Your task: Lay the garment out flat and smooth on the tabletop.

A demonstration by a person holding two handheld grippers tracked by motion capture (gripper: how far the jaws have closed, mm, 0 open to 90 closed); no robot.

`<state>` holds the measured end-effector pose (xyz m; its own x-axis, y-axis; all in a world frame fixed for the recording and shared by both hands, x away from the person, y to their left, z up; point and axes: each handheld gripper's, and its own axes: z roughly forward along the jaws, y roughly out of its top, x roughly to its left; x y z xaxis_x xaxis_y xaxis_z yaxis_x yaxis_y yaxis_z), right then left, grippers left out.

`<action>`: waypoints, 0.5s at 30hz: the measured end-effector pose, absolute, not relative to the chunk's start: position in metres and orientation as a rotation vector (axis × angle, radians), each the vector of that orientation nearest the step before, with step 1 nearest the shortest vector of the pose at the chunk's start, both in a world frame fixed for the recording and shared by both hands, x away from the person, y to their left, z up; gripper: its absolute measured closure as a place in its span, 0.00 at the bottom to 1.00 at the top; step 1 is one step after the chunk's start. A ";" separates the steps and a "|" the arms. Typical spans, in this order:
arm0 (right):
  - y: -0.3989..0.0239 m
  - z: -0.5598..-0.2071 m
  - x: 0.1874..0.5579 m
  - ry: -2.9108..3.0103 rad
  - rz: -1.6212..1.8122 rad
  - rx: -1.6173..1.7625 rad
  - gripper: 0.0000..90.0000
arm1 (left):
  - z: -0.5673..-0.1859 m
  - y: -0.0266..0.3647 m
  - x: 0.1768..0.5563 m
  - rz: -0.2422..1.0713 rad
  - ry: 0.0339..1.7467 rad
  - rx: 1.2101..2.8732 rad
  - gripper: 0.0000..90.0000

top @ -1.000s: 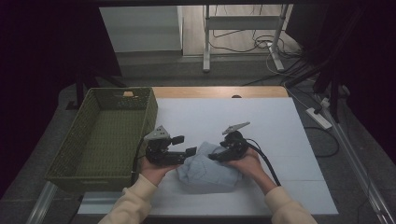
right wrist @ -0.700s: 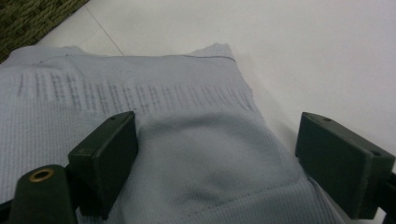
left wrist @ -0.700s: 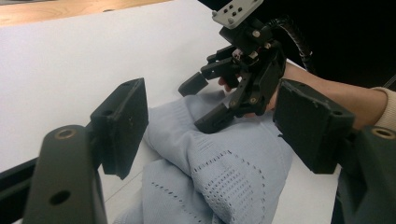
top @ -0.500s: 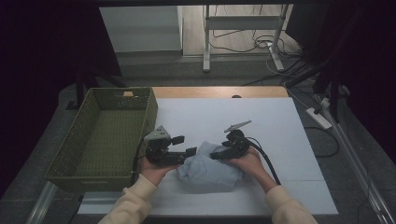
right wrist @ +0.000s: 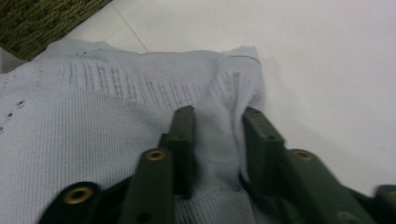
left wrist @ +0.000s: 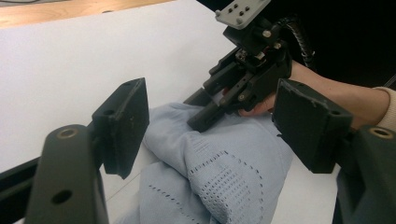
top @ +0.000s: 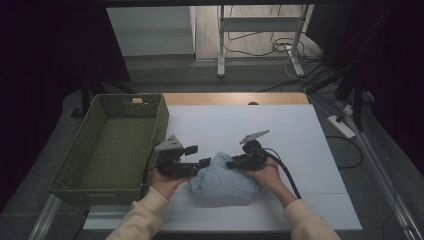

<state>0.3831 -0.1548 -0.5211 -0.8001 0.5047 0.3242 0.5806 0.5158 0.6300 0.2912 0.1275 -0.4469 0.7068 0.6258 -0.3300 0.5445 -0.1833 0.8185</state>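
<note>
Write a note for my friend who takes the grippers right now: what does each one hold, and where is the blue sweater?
Left gripper: fingers wide open around the near edge of the folded light-blue sweater, not pinching it.
Right gripper: its fingers have just been closing, with a ridge of the knit between them; they look pressed on it.
The sweater lies bunched on the white table, between both hands, just right of the green woven basket.
Done: sweater folded into a bundle, right grip taken.
Left: probably close the left fingers, then lift the bundle, likely into the basket, which has nothing in it yet.
</note>
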 end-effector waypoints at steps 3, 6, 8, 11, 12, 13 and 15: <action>-0.154 -0.519 0.382 -2.660 -1.198 -0.965 0.82 | -0.447 0.128 0.291 0.096 0.915 1.847 0.31; -0.154 -0.513 0.379 -2.701 -1.249 -0.955 0.84 | -0.447 0.127 0.291 0.097 0.914 1.848 0.31; -0.156 -0.508 0.378 -2.707 -1.290 -0.958 0.85 | -0.447 0.128 0.291 0.097 0.914 1.846 0.31; -0.158 -0.503 0.377 -2.716 -1.327 -0.979 0.85 | -0.446 0.128 0.291 0.098 0.916 1.845 0.31; -0.161 -0.498 0.376 -2.723 -1.375 -0.995 0.85 | -0.446 0.128 0.291 0.098 0.916 1.843 0.31; -0.161 -0.498 0.376 -2.723 -1.375 -0.995 0.85 | -0.446 0.129 0.290 0.099 0.915 1.842 0.31; -0.165 -0.491 0.375 -2.738 -1.423 -1.005 0.85 | -0.445 0.129 0.290 0.103 0.915 1.841 0.31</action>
